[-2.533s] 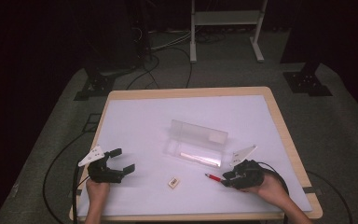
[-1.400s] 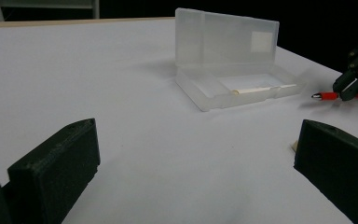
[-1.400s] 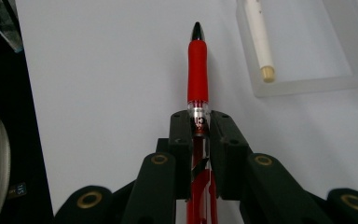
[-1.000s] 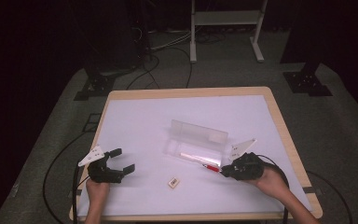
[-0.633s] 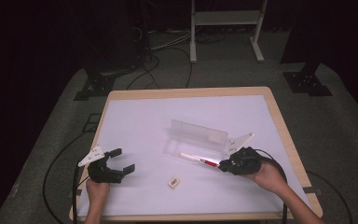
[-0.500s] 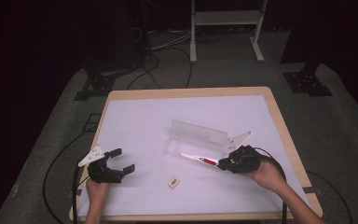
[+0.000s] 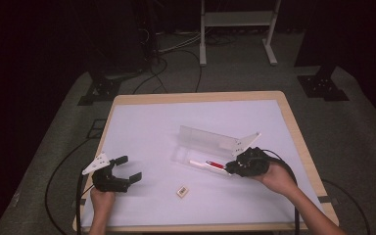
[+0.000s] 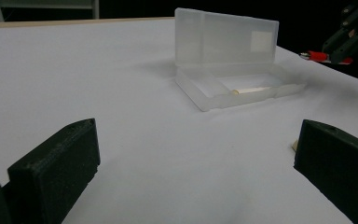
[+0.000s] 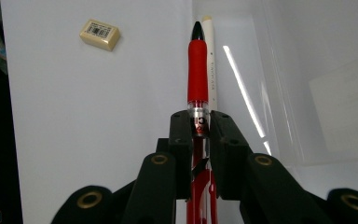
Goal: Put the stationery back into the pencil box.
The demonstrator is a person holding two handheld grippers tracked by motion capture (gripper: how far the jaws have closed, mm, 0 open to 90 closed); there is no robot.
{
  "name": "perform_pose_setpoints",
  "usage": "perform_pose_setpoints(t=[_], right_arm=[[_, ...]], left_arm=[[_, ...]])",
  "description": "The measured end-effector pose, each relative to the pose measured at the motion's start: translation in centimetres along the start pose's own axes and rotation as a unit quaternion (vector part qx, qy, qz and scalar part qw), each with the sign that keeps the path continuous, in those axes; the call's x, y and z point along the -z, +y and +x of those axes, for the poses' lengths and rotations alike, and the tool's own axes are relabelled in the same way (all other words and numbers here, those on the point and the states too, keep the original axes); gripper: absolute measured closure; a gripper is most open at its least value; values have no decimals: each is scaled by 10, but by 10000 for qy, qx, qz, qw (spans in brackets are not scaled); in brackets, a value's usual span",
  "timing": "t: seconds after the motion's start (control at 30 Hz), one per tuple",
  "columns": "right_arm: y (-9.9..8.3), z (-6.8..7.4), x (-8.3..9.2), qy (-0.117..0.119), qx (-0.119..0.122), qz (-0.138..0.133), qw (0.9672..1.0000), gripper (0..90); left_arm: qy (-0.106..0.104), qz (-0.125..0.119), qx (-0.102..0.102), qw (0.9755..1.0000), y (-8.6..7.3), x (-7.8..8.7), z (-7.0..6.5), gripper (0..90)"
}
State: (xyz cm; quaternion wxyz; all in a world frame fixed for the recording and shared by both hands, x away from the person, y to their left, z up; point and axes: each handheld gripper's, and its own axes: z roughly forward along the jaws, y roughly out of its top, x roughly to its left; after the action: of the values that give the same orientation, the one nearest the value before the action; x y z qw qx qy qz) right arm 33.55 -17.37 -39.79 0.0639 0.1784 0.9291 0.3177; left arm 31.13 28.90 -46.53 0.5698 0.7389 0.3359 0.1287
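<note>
Clamping a red pen (image 9: 198, 70), the right claw (image 9: 199, 122) hangs over the clear case (image 7: 196, 155); the left claw (image 7: 127, 169) gapes empty.

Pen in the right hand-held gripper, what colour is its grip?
Red, with a black tip; the pen shows best in the right gripper view.

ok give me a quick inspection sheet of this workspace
surface: table with a white top and a wooden rim.
job's things: red pen held over the tray of the clear case, lid up; white pencil lies in the tray.
clutter: small eraser on the near part of the table.
grippers: right gripper shut on the red pen; left gripper open, holding nothing.
cables: a black cable trails from each gripper; more lie on the floor behind.
surroundings: dark room, grey floor, white stand legs beyond the table.
</note>
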Motion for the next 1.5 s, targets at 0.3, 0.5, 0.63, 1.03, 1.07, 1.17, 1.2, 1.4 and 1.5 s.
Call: perform_pose_setpoints(t=[0.3, 0.5, 0.63, 1.03, 1.07, 1.17, 1.2, 1.4, 1.5], right_arm=[[8, -3, -3, -7, 57, -1, 10000, 788], [14, -4, -4, -9, 108, 2, 9999, 788], [17, -6, -5, -23, 131, 9, 9999, 788], [23, -14, -11, -25, 51, 60, 10000, 788], [24, -14, -12, -23, 57, 62, 10000, 788], [27, -15, -14, -13, 90, 78, 9999, 788], [27, -15, -14, -21, 102, 96, 9999, 788], [31, -16, -19, -14, 102, 103, 9999, 788], [33, -17, -22, -15, 119, 122, 9999, 788]], left_arm=[[-3, 1, 3, 10000, 0, 0, 0, 0], [-2, 0, 3, 10000, 0, 0, 0, 0], [-1, 2, -2, 10000, 0, 0, 0, 0], [1, 6, -3, 10000, 0, 0, 0, 0], [1, 6, -4, 10000, 0, 0, 0, 0], [0, 8, -7, 10000, 0, 0, 0, 0], [0, 7, -5, 10000, 0, 0, 0, 0], [-2, 10, -13, 10000, 0, 0, 0, 0], [-1, 10, -13, 10000, 0, 0, 0, 0]])
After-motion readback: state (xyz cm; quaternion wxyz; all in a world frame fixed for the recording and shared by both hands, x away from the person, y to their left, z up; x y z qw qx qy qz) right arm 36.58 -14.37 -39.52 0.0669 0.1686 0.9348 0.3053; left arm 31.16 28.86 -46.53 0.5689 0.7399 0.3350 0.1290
